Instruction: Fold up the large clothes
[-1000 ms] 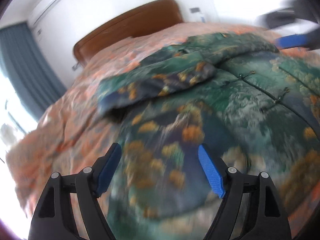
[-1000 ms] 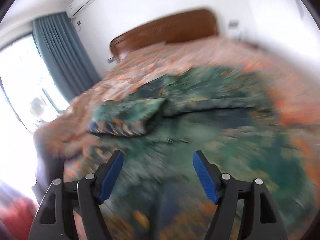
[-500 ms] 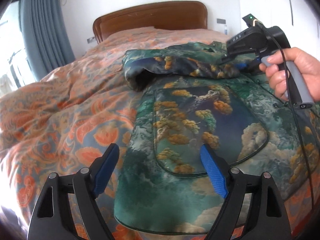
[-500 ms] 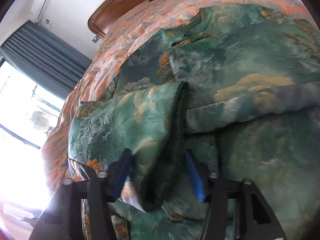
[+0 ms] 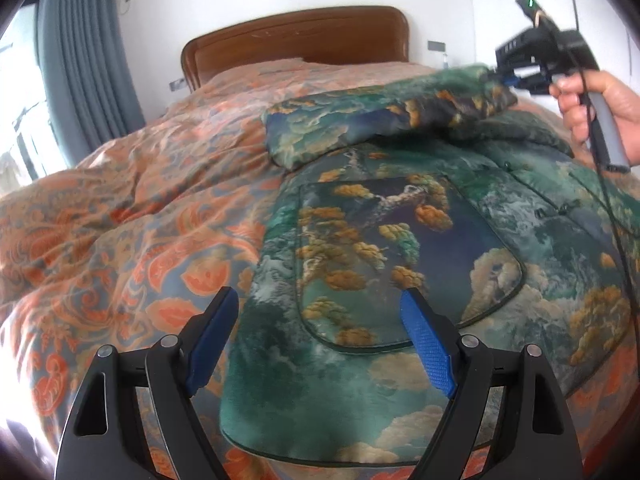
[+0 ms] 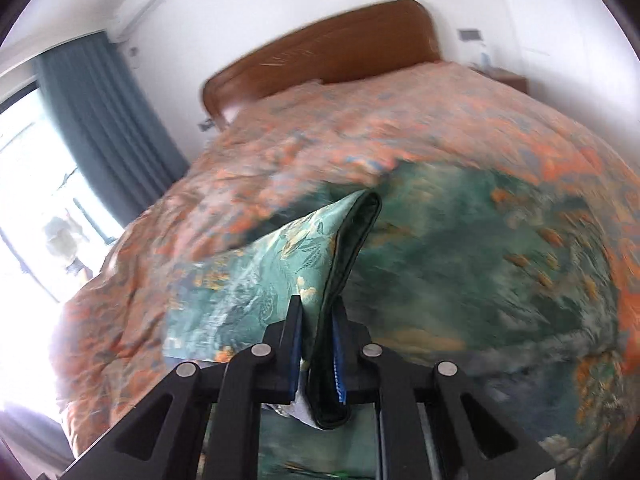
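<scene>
A large green padded jacket (image 5: 400, 248) with gold tree and cloud print lies spread on the bed. Its sleeve (image 5: 380, 128) stretches across the upper part, lifted at its far right end. My right gripper (image 6: 318, 344) is shut on that sleeve's cuff (image 6: 320, 256), which stands up between the blue pads. The same gripper (image 5: 506, 78) shows in the left wrist view at the top right, held by a hand (image 5: 600, 108). My left gripper (image 5: 320, 332) hangs open above the jacket's lower left hem, with nothing between its fingers.
An orange and grey patterned quilt (image 5: 132, 216) covers the bed, with a brown wooden headboard (image 5: 296, 40) at the far end. Grey-blue curtains (image 5: 84, 60) and a bright window are on the left. A black cable (image 5: 616, 216) hangs from the right gripper over the jacket.
My right gripper closed on the sleeve cuff and has carried it up and to the right, stretching the sleeve. My left gripper shifted a little earlier, then stayed still and open.
</scene>
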Tool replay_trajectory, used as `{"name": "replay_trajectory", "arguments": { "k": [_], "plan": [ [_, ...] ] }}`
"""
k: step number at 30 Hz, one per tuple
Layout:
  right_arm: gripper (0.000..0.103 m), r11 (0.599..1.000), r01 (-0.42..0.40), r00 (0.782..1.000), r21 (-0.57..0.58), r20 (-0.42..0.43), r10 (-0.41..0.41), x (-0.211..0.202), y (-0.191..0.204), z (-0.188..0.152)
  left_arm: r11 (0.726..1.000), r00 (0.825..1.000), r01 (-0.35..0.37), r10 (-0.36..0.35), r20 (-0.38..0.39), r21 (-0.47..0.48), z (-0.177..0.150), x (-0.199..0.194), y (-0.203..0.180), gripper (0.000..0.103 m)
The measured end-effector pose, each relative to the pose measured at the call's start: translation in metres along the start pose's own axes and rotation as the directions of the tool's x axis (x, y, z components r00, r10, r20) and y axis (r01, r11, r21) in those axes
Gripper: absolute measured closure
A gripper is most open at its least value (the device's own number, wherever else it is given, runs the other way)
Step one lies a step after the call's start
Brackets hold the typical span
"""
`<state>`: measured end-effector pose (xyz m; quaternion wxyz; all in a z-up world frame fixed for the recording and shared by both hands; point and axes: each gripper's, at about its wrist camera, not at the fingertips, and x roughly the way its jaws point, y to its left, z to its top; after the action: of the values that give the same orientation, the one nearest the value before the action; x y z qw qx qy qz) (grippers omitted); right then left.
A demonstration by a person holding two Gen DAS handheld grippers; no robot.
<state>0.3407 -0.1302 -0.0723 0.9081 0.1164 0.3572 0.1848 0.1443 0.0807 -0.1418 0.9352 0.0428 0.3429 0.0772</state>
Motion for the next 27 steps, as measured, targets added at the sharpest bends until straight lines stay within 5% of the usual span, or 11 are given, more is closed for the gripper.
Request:
{"name": "replay_trajectory", "arguments": {
  "k": [3,7,10,16,23,27],
  "plan": [
    [0.089,0.997,0.073,0.995,0.034,-0.074,-0.070,0.023,-0.030,-0.020,1.000,1.000,-0.006,0.006,-0.007,0.012,0.000,0.002,-0.003,0.018],
    [0.065,0.987,0.160,0.976,0.017,-0.153,-0.156,0.051,-0.043,-0.038,1.000,1.000,-0.004,0.004,-0.024,0.002,0.004,0.000,0.000,0.018],
    [0.053,0.991,0.131,0.983,0.025,-0.135,-0.126,0.048,-0.041,-0.039,1.000,1.000,-0.006,0.005,-0.030,-0.023,0.010,-0.004,0.007,0.018],
    [0.053,0.989,0.130,0.991,-0.073,-0.030,-0.132,0.001,-0.036,-0.038,0.997,0.999,0.001,-0.003,-0.032,-0.072,0.023,-0.010,0.015,0.018],
    [0.063,0.978,-0.018,0.997,-0.208,-0.081,0.001,0.015,-0.013,-0.050,0.993,0.993,0.064,-0.073,-0.087,-0.102,0.066,0.006,0.022,0.016],
    [0.065,0.979,0.043,0.979,-0.200,-0.186,-0.081,0.050,-0.016,-0.062,0.996,0.993,0.072,-0.077,-0.085,-0.055,0.105,0.026,0.024,0.014]
  ]
}}
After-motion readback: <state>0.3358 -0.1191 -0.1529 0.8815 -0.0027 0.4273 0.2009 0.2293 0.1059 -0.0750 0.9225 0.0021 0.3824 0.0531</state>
